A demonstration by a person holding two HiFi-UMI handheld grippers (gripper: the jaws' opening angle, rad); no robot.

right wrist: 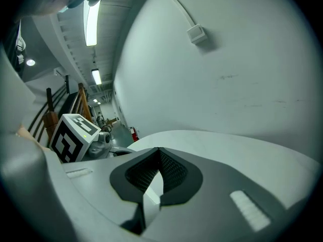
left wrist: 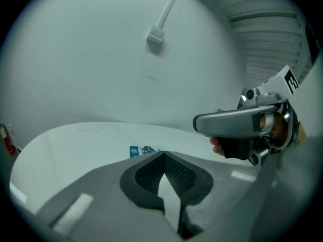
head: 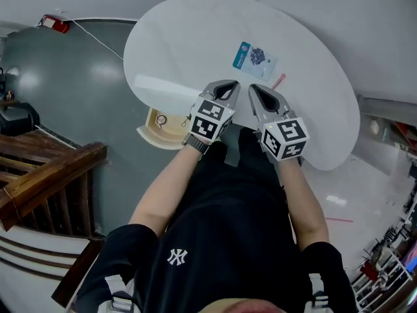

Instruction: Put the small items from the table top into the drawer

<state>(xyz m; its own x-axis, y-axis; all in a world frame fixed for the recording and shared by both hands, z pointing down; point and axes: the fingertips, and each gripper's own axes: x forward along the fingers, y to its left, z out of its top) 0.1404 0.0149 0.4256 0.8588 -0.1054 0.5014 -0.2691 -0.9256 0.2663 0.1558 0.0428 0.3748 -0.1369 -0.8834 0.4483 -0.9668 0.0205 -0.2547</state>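
Left claw (head: 228,87) is shut, tips meeting, nothing between them. It is held over the near edge of the white oval worktop (head: 195,31). Right claw (head: 256,91) sits just beside it, likewise closed and empty.

Blue-and-white packet (head: 254,57) lies flat on the worktop beyond both claws, apart from them. Thin red item (head: 279,81) lies on the worktop near the right claw's tip.

Drawer (head: 147,134) stands open under the worktop's edge, left of the left claw. A small ring-like object (head: 161,119) lies inside.
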